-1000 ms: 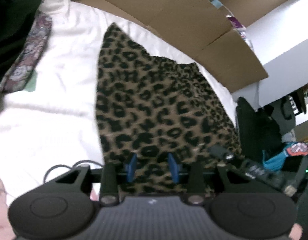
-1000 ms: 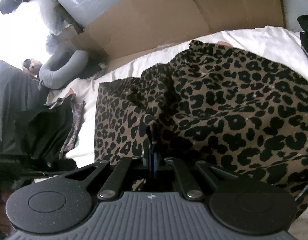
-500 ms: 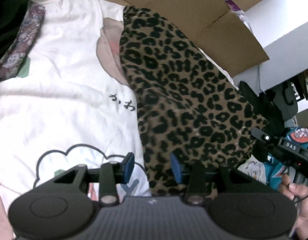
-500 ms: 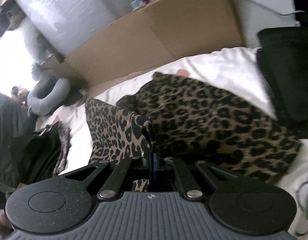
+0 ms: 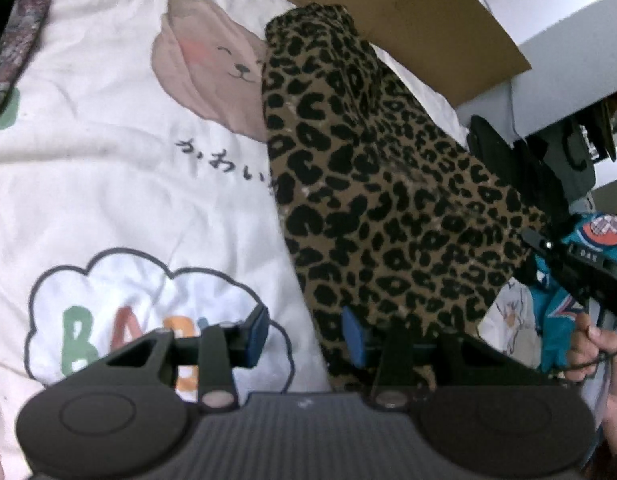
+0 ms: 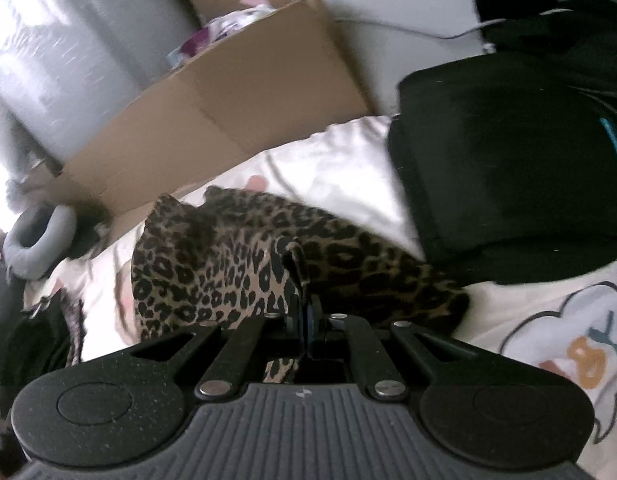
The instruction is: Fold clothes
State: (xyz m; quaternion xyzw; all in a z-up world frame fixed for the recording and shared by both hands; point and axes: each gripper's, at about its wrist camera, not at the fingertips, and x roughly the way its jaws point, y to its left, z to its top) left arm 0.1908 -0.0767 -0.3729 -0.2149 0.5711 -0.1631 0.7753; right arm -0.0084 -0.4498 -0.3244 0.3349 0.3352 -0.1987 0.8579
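Left wrist view: one leopard-print garment (image 5: 388,200) lies in a long band from twelve o'clock down to six o'clock on a white printed bedcover (image 5: 108,184). The bedcover carries one pink bear face (image 5: 224,76) at eleven o'clock, one line of dark Japanese characters (image 5: 224,162) beside the garment's left edge, partly hidden under it, and one cloud outline (image 5: 148,312) at seven o'clock with coloured letters reading "BAB", the rest covered by the gripper. The left gripper (image 5: 304,334) has just been opening; its two blue pads stand apart, the right pad over the garment's edge, the left over bare bedcover, neither pressing cloth. At three o'clock the other gripper bears a small label reading "DAS" (image 5: 588,258), with a hand (image 5: 604,344) below it. One cardboard box (image 5: 448,28) stands at one o'clock. Right wrist view: the right gripper (image 6: 306,320) has its jaws together, clamped on a fold of the same garment (image 6: 236,264), which rises from the pads at the centre. The cloud print (image 6: 568,340) shows again at four o'clock, lettering illegible. One black garment (image 6: 516,168) lies at two o'clock; one grey neck pillow (image 6: 36,240) at nine o'clock.
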